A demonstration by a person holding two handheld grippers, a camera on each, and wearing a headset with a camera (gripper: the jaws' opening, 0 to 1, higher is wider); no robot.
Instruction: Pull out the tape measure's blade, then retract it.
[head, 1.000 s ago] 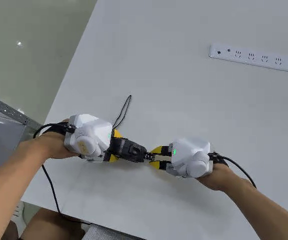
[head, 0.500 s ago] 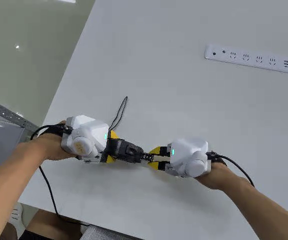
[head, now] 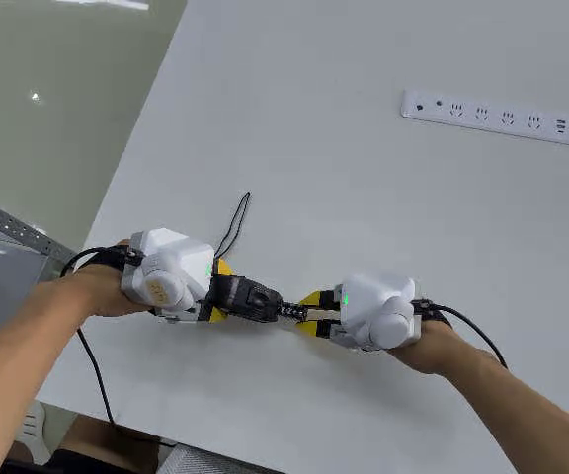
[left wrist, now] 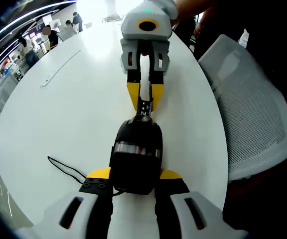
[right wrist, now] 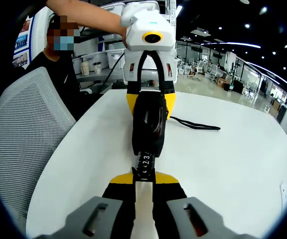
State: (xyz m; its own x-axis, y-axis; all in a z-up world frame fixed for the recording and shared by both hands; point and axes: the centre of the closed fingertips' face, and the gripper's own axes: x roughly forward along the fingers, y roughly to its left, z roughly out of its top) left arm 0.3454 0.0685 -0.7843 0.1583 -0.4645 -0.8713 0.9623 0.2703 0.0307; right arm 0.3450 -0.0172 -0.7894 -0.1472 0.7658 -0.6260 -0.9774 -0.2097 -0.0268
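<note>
Since a second ago I see almost no change: my left gripper [head: 220, 296] stays clamped on the black tape measure [head: 248, 298] near the white table's [head: 364, 148] front edge, my right gripper [head: 311, 312] pinches its barely drawn blade [head: 289, 310], whose long axis runs straight between them.

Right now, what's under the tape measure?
The white table, seen on both sides of the tape measure, which the left gripper clamps. Whether its underside touches the table is hidden. The tip of the blade is covered inside the right gripper.
</note>
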